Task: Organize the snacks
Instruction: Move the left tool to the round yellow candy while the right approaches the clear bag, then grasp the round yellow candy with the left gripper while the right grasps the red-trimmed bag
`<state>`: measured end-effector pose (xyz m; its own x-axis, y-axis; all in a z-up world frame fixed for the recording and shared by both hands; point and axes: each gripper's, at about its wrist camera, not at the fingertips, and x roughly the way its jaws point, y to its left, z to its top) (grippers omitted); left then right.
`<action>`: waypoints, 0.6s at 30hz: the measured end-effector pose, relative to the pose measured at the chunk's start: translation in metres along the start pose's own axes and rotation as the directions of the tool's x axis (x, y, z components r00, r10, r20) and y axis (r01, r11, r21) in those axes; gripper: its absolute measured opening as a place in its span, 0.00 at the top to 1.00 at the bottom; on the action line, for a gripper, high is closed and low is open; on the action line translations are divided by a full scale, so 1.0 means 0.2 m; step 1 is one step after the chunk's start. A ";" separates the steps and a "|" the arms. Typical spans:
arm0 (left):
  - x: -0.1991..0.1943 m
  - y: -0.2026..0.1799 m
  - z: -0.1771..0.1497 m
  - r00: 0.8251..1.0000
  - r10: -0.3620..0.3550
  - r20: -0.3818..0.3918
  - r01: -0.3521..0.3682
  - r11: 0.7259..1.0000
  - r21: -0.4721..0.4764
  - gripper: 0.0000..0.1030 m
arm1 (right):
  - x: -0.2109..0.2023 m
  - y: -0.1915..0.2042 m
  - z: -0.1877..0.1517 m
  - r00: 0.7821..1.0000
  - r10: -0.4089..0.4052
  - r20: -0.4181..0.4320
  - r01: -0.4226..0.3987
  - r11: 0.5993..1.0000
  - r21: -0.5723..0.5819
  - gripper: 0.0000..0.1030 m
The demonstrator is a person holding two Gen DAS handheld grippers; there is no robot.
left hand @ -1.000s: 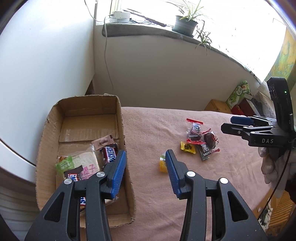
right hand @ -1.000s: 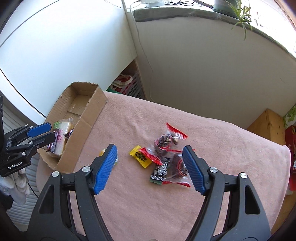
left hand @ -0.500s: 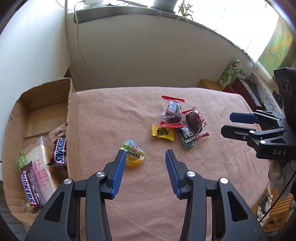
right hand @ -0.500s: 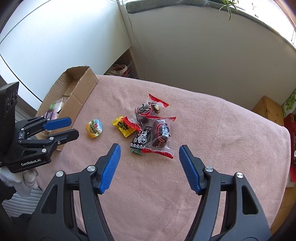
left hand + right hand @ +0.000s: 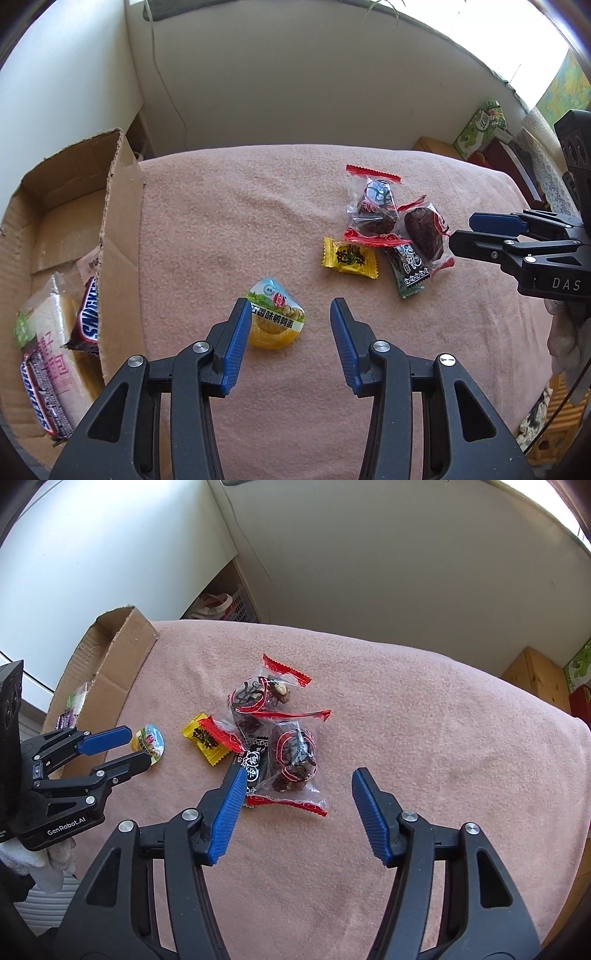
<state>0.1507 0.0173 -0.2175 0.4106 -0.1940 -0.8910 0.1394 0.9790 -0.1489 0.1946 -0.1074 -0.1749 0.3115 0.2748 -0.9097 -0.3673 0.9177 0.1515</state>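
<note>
On the fuzzy pink bench, left tongs (image 5: 286, 343) stand spread around a glossy wedge-shaped jelly cup (image 5: 275, 318). Right tongs (image 5: 297, 808), just closing yet apart, straddle crinkly clear date packets (image 5: 291, 757) mid-bench.

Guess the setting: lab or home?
Probably a home room: a table under a pink blanket, a reused cardboard box holding snacks, and shelves with a basket by the wall.

I see the box (image 5: 122, 206) at frame left, the jelly cup (image 5: 275, 314) lower centre, wrapped snacks (image 5: 384, 229) right of it, all on the cloth (image 5: 229, 206).
</note>
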 end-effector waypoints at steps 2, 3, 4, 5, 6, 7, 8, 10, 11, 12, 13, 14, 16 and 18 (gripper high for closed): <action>0.04 0.00 0.00 1.000 0.012 -0.014 -0.012 1.000 0.004 0.58 | 0.02 0.00 0.00 1.000 -0.003 -0.006 0.003 1.000 -0.002 0.39; 0.05 0.00 0.00 1.000 0.019 -0.019 -0.019 1.000 0.006 0.58 | 0.03 -0.01 0.01 1.000 -0.002 -0.012 0.002 1.000 -0.002 0.39; 0.06 0.00 0.00 0.999 0.022 -0.024 -0.022 1.000 0.006 0.58 | 0.04 -0.01 0.01 1.000 -0.004 -0.016 0.004 1.000 -0.001 0.39; 0.07 0.01 0.00 0.999 0.027 -0.028 -0.026 1.000 0.004 0.58 | 0.05 -0.01 0.02 1.000 -0.008 -0.017 0.008 1.000 0.001 0.39; 0.08 0.02 0.00 0.999 0.033 -0.030 -0.033 0.999 0.000 0.58 | 0.06 -0.01 0.02 1.000 -0.008 -0.020 0.008 1.000 0.002 0.39; 0.09 0.03 0.00 0.999 0.034 -0.034 -0.034 0.999 -0.006 0.58 | 0.08 -0.02 0.03 1.000 -0.006 -0.025 0.006 1.000 0.004 0.39; 0.09 0.04 0.00 0.999 0.032 -0.036 -0.033 0.999 -0.015 0.58 | 0.09 -0.02 0.03 1.000 -0.003 -0.031 0.003 1.000 0.005 0.39; 0.10 0.07 0.01 0.999 0.029 -0.039 -0.031 0.999 -0.040 0.58 | 0.12 -0.01 0.04 0.999 -0.005 -0.041 0.005 1.000 0.004 0.39; 0.11 0.08 0.01 0.999 0.025 -0.042 -0.027 0.998 -0.051 0.58 | 0.14 -0.01 0.05 0.999 -0.004 -0.046 0.005 1.000 0.003 0.39; 0.11 0.09 0.00 0.999 0.018 -0.042 -0.021 0.998 -0.057 0.58 | 0.15 -0.01 0.05 0.999 -0.004 -0.050 0.005 1.000 0.004 0.39; 0.11 0.09 0.00 0.999 0.018 -0.039 -0.020 0.998 -0.061 0.58 | 0.16 -0.01 0.05 0.999 -0.005 -0.053 0.005 1.000 0.003 0.40; 0.10 0.10 0.00 0.999 0.017 -0.035 -0.019 0.998 -0.064 0.58 | 0.17 -0.02 0.05 0.999 -0.003 -0.054 0.003 1.000 0.005 0.43; 0.10 0.10 0.00 0.999 0.008 -0.031 -0.010 0.998 -0.066 0.62 | 0.18 -0.01 0.05 0.998 0.014 -0.059 -0.013 1.000 0.010 0.54; 0.09 0.11 -0.01 1.000 0.013 -0.026 -0.015 0.998 -0.059 0.63 | 0.19 -0.01 0.05 0.998 0.018 -0.064 -0.017 1.000 0.010 0.60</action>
<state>0.1593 0.0355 -0.2381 0.3889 -0.1792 -0.9037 0.0799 0.9838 -0.1607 0.2162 -0.0952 -0.2063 0.2485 0.2722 -0.9296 -0.3634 0.9158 0.1710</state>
